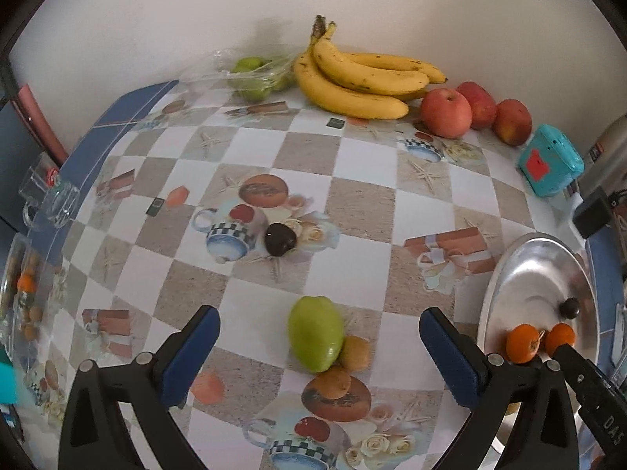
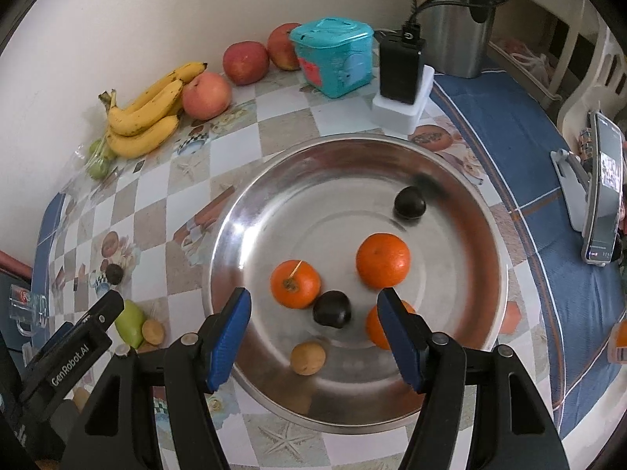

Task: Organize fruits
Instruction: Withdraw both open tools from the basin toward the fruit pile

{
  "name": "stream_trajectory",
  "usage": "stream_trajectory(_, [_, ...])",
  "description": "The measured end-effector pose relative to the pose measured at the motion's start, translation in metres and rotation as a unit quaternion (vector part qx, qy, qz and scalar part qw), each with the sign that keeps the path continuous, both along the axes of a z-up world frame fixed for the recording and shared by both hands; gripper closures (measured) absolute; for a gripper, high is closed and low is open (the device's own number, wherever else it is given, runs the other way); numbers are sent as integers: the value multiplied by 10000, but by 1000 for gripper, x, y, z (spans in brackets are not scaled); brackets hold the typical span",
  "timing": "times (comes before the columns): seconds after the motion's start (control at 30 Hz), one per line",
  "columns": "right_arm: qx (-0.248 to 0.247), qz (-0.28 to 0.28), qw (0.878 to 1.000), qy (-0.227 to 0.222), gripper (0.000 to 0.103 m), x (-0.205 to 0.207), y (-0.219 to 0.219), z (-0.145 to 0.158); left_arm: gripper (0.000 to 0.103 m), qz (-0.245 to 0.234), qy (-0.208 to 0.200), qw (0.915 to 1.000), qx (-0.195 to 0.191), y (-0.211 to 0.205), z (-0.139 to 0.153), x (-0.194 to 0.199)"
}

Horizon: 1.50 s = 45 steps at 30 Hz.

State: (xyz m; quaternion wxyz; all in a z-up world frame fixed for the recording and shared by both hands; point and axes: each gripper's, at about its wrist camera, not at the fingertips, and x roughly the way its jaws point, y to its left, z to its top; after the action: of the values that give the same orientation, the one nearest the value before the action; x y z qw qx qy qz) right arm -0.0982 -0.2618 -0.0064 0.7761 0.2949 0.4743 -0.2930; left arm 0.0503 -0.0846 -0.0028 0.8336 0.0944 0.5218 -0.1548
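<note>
My left gripper [image 1: 319, 338] is open wide above the checked tablecloth. Below its gap lies a green fruit [image 1: 315, 338], untouched by the pads, with two small brown fruits [image 1: 354, 352] against it. A dark fruit [image 1: 280, 239] sits farther out. My right gripper [image 2: 315, 327] is open over the steel plate [image 2: 333, 196]. A dark fruit [image 2: 332, 308] rests on the plate under its gap, free of the pads. The plate also holds three oranges [image 2: 295, 284], one half hidden by the right finger, a brown fruit [image 2: 308, 358] and another dark fruit [image 2: 409, 203].
Bananas [image 1: 352, 82], three apples [image 1: 446, 111] and bagged green fruits [image 1: 250, 76] line the wall. A teal box [image 2: 333, 58], a black device on a white base [image 2: 401, 74] and a steel flask [image 2: 458, 15] stand behind the plate. A phone on a stand [image 2: 603, 188] is at the right.
</note>
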Motion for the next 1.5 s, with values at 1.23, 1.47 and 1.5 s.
stream_trajectory(1.23, [-176,416,9989,114,12,17,21,-1,0,118,192,9997,-98,21,5,7])
stream_trajectory(1.47, [-139,754,9970,43,12,30,40,4,0,225,1,9997,-38,38,15,15])
stream_trajectory(1.5, [-158,794,9967,47,12,32,42,5,0,247,-39,9997,-22,42,16,17])
